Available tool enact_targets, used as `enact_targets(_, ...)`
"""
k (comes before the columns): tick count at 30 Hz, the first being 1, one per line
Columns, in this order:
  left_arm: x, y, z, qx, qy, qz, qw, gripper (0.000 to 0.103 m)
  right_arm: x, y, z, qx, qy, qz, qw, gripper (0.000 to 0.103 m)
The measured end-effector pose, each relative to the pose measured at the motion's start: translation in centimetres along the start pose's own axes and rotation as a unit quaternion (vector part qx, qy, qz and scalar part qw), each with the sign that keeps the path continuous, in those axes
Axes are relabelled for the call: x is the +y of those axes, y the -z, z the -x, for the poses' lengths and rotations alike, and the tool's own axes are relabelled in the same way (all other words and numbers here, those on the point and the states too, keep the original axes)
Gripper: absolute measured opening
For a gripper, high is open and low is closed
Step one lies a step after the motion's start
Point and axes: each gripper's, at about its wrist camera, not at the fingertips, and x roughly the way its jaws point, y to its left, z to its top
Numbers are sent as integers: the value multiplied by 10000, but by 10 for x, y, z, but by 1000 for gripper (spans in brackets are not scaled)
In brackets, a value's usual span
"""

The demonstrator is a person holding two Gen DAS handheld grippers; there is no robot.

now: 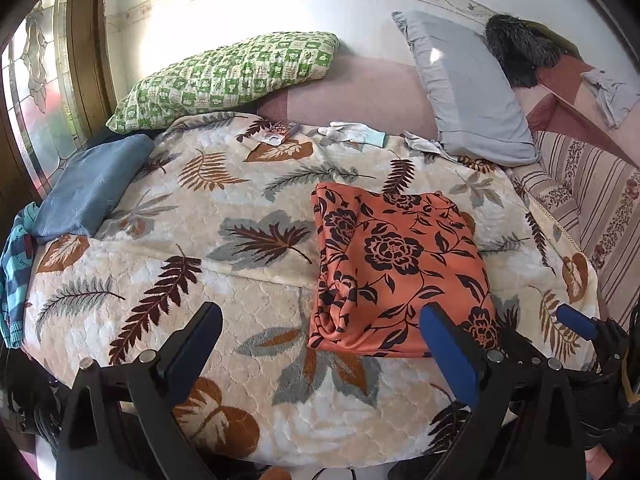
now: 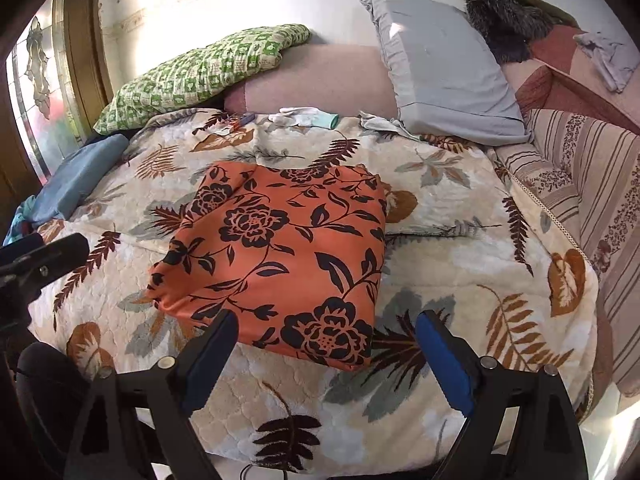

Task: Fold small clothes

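An orange garment with black flowers [image 1: 400, 264] [image 2: 280, 248] lies folded into a rough rectangle on the leaf-patterned blanket [image 1: 200, 240] [image 2: 460, 272]. My left gripper [image 1: 321, 310] hovers open over the blanket just before the garment's near left corner, with nothing between its fingers. My right gripper [image 2: 327, 317] is open too, at the garment's near edge, and holds nothing. A blue pad of the right gripper's finger [image 1: 574, 322] shows at the right of the left wrist view. The left gripper's finger [image 2: 48, 254] shows at the left of the right wrist view.
A green checked pillow [image 1: 224, 76] and a grey pillow [image 1: 468, 88] lean at the back. Folded blue cloth [image 1: 88, 188] and a striped teal garment [image 1: 14, 276] lie at the left edge. White gloves [image 1: 348, 130] and a small packet [image 1: 280, 132] sit behind. Striped bedding [image 2: 592, 184] is to the right.
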Motion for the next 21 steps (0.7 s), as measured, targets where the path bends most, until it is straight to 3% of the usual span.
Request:
enact_targets(3, 1, 0, 0, 25, 16, 110, 9999, 99, -1, 2, 1, -7, 21, -3, 10000, 92)
enact_targets(11, -13, -2, 1, -1, -49, -292, 9996, 100, -6, 2, 1, -30, -3, -39, 10000, 92)
enact_targets(21, -24, -9, -6, 64, 23, -449, 9990, 101, -8, 1, -1, -24, 65, -29, 10000, 92)
